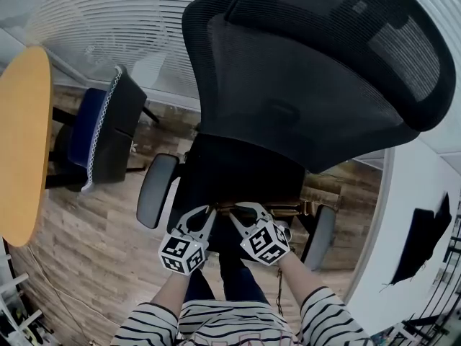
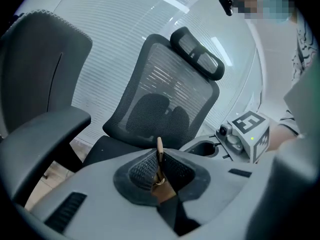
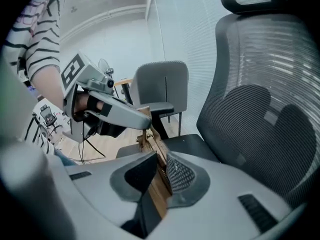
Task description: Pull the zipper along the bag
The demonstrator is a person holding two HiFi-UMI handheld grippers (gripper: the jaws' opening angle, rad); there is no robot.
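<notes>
We had the left gripper closed on the zipper pull. The thin tan tab stood pinched between the pads, its long axis running along the jaws, with its small ring at the near end. The right gripper was clamped on the edge of the brown bag, just beside the left one. In the head view their tips almost met above the front of the black chair seat.

From the right gripper's jaws the zipper track ran straight away along the bag's top edge. It ended at the left gripper's tip, so the pull sat at the far end of that line. We judged that the left hand had to travel along this axis. The right hand was nearer the bag's body and looked set to anchor it. We could not tell which stretch of the track was already closed.
</notes>
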